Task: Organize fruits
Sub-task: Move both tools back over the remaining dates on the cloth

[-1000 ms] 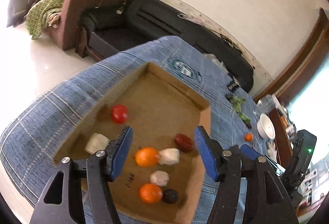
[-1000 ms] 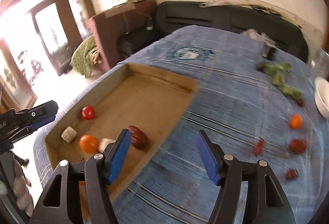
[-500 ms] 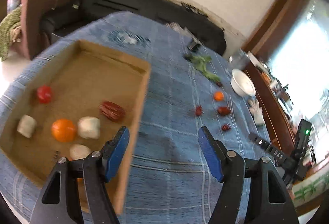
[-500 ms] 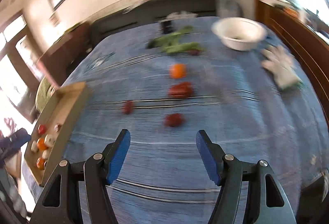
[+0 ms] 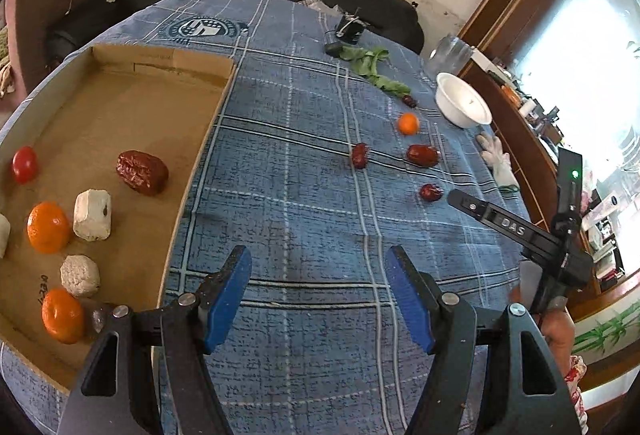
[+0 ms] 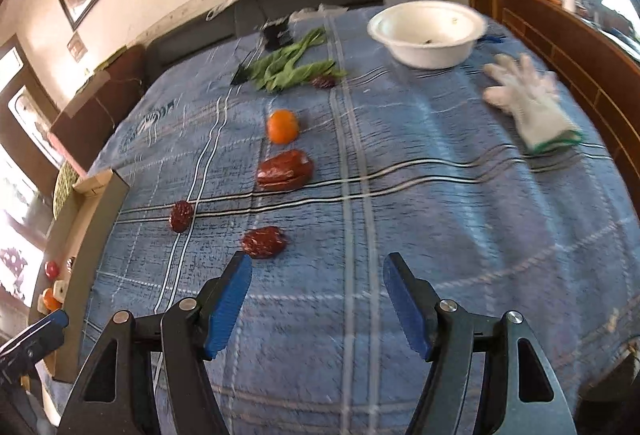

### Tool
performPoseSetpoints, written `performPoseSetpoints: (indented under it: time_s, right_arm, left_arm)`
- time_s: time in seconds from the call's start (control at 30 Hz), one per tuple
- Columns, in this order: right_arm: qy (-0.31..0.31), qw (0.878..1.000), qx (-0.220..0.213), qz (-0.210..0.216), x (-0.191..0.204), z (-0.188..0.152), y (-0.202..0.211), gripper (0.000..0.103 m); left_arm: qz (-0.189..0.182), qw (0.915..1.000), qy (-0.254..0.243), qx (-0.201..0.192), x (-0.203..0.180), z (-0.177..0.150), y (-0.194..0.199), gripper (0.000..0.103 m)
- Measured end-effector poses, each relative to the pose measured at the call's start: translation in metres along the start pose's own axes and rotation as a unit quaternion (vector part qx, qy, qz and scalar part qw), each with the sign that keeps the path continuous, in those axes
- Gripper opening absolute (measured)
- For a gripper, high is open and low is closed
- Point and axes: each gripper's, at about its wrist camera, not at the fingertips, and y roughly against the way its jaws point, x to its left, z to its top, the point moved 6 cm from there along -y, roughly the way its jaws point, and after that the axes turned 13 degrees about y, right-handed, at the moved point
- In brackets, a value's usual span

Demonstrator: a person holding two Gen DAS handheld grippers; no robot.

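My right claw (image 6: 316, 301) hangs wide and empty over the blue plaid cloth (image 6: 460, 235), and the nearest date (image 6: 264, 242) lies just beyond its left pad. A smaller date (image 6: 181, 216) sits to the left, a bigger one (image 6: 285, 170) farther off, then a small orange (image 6: 283, 126). I judge these dates light, wrinkled and a little soft, so a gentle pinch across the short middle should hold; the orange is round and smooth (it may roll), so I would close on its widest part.

My left claw (image 5: 320, 299) is also wide with nothing in it, above bare cloth just right of the cardboard tray (image 5: 200, 155), which holds a date (image 5: 141, 171), two oranges (image 5: 48, 227), a red fruit (image 5: 24, 164) and pale chunks (image 5: 92, 214).

A second ago both claws looked at the tray, the left one right above it; now both have swung right toward the loose fruit. My left jaws have just been opening a little, with nothing between them
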Motion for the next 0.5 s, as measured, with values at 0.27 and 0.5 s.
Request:
performPoseSetpoints:
  time_s: [0.27,0.5]
  right_arm:
    - [0.070,0.997,0.008,-0.035,0.029,0.012,-0.033,0.072]
    - [0.091,0.995,-0.006,-0.037,0.030,0.013,-0.032,0.035]
  left_arm:
    - [0.023,0.9997,0.005,0.000,0.008,0.014,-0.016,0.069]
    - [0.029,0.9996,-0.008,0.001,-0.008,0.029,-0.041,0.068]
